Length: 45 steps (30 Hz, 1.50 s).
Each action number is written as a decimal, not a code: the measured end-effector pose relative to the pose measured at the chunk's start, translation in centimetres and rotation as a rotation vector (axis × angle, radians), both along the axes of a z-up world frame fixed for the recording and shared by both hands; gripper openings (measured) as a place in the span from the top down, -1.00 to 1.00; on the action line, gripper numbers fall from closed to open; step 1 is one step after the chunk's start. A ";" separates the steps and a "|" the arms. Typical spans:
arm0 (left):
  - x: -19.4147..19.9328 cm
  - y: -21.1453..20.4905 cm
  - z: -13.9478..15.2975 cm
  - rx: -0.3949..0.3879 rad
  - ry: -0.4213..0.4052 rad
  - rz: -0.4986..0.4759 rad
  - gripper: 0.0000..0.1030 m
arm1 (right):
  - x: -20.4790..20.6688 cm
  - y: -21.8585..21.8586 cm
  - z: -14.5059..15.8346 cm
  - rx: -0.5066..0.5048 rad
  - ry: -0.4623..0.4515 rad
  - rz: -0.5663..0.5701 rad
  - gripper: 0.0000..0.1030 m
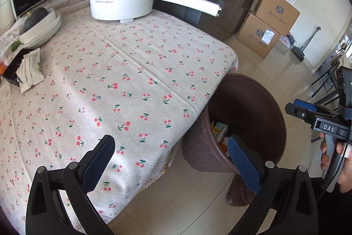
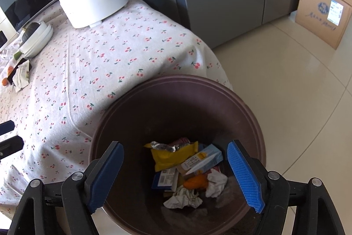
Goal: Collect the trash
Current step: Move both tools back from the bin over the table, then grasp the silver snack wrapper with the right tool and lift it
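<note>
Covering the table, a cherry-print cloth (image 1: pixel 132 72) meets tiled floor (image 2: pixel 286 72); both tools (image 1: pixel 171 160) (image 2: pixel 176 171) gape empty.

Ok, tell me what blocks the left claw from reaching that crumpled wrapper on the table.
Nothing visible does: only bare tablecloth lies between the open left claw and the wrapper at the far left.

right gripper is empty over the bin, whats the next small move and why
Probably send the open, empty left gripper across the table to the crumpled white wrapper by the bowls. The right gripper hangs open above the brown bin, holding nothing.
</note>
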<state>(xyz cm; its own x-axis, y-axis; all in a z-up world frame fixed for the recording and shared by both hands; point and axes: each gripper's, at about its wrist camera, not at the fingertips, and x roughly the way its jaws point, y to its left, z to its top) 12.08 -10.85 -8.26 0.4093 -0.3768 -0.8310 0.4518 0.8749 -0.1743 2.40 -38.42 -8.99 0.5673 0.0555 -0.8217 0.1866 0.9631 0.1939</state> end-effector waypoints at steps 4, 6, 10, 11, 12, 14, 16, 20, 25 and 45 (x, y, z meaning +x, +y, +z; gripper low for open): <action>0.0 2.8 0.5 -0.002 -0.006 0.048 -1.00 | 0.9 1.8 0.6 -0.003 -0.007 0.020 -0.60; 0.0 4.2 0.8 -0.005 -0.007 0.075 -1.00 | 1.4 3.1 0.9 -0.008 -0.013 0.040 -0.61; -0.1 7.2 0.9 0.002 -0.010 0.130 -1.00 | 2.6 5.8 1.2 -0.016 -0.018 0.089 -0.63; -0.1 8.0 0.9 0.003 -0.010 0.145 -1.00 | 2.9 6.5 1.2 -0.017 -0.018 0.102 -0.63; -0.1 8.8 0.9 0.004 -0.010 0.160 -1.00 | 3.1 7.2 1.3 -0.020 -0.018 0.114 -0.63; -0.1 10.5 0.8 0.004 -0.008 0.194 -1.00 | 3.6 8.5 1.3 -0.024 -0.019 0.133 -0.63; 0.0 12.2 0.8 0.000 -0.004 0.231 -1.00 | 4.1 9.7 1.4 -0.027 -0.020 0.151 -0.64; 0.0 15.6 0.8 -0.013 0.004 0.306 -1.00 | 5.1 12.2 1.4 -0.029 -0.022 0.180 -0.64; -0.1 19.0 0.8 -0.015 0.009 0.386 -1.00 | 6.4 15.3 1.3 -0.018 -0.020 0.207 -0.64; 3.8 31.3 -1.4 0.107 -0.101 0.742 -1.00 | 18.9 31.5 -0.7 -0.021 0.001 0.381 -0.64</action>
